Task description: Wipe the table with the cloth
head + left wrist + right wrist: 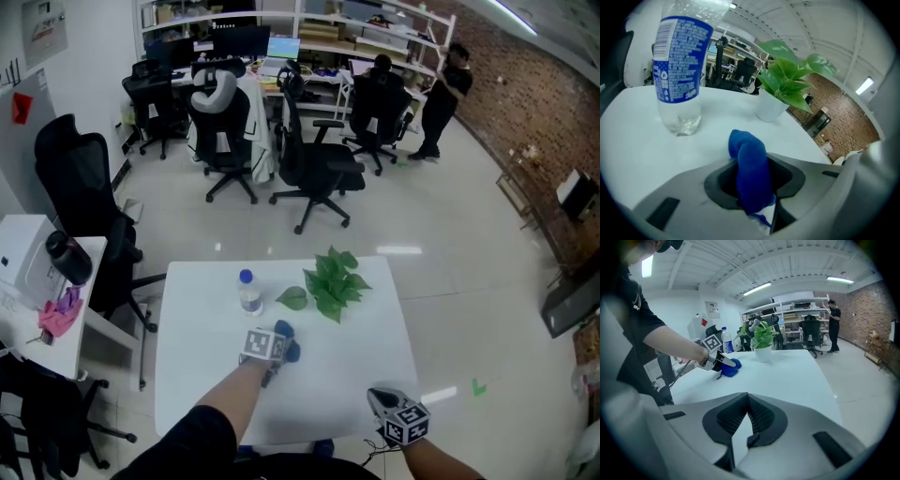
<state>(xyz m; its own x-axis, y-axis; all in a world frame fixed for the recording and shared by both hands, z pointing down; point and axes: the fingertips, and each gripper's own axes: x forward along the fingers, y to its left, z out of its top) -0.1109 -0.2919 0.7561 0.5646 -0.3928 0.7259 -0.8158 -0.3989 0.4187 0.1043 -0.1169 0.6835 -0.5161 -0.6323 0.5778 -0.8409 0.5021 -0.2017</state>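
Two tongs: left tongs (752,183) pinching the blue cloth (750,159) down on the white bench (356,361), near the water bottle (679,70) and potted plant (780,79), either likely to topple if a sweep runs wide; right tongs (747,416) pressed together, empty.

Bottle (249,292) and plant (330,281) crowd upper middle of the table (187,375), narrow gap between them; left gripper (280,339) clamping cloth (292,352) sits just below bottle; table's left strip, centre right, lower middle open
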